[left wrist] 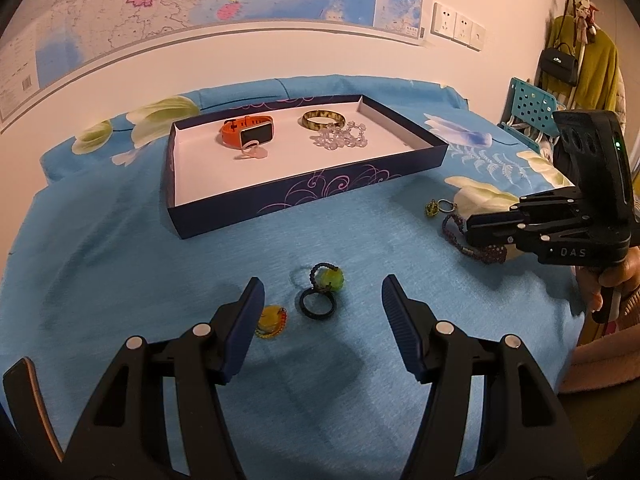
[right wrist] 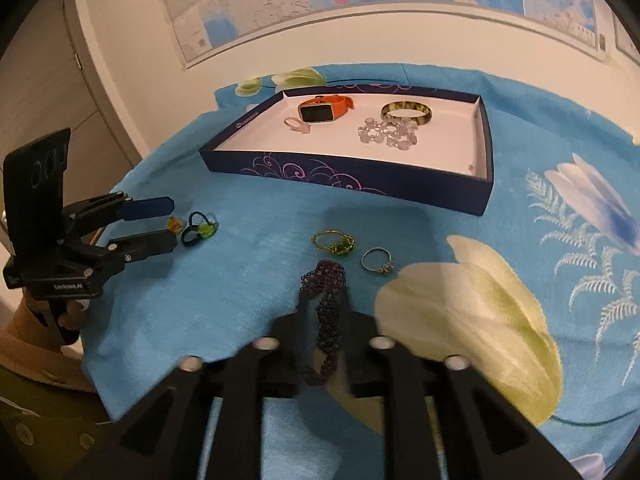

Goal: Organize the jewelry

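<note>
Nearest: right claw point(right wrist: 322, 320) is pinched narrow on the dark purple beaded bracelet point(right wrist: 324, 304). The bracelet runs up between the fingers, its far loop sticking out past the tips, so it's gripped but not yet carried to the box; can't tell whether it's lifted off the cloth.

Left claw point(left wrist: 322, 312) is spread wide and holds nothing. It sits low over the blue floral cloth point(left wrist: 120, 264) on the table, w/ two pieces between or beside its fingers: a black cord ring w/ a green bead point(left wrist: 322, 286) roughly centred in the gap, and a small yellow-orange beaded charm point(left wrist: 270, 322) just beside the left finger point(left wrist: 244, 320). My guess is the green-bead piece is this claw's next pick.

Mid-distance, loose on the cloth: a gold wire ring w/ a green stone point(right wrist: 334, 242) and, just beside it, a thin silver ring w/ a small stone point(right wrist: 377, 262).

Far: the navy shallow cardboard box w/ purple swirls point(right wrist: 348, 180) already has 4 items inside: an orange-strap smartwatch point(right wrist: 322, 110), a clear pinkish ring point(right wrist: 297, 124) near it, a mottled brown-yellow bangle point(right wrist: 406, 112), and a clear crystal bead bracelet point(right wrist: 386, 132) touching the bangle.

Progress, judged: approx. half. 4 pieces in, 5 out, one of those in hand. Plenty of bare box floor at the near side for the rest.
</note>
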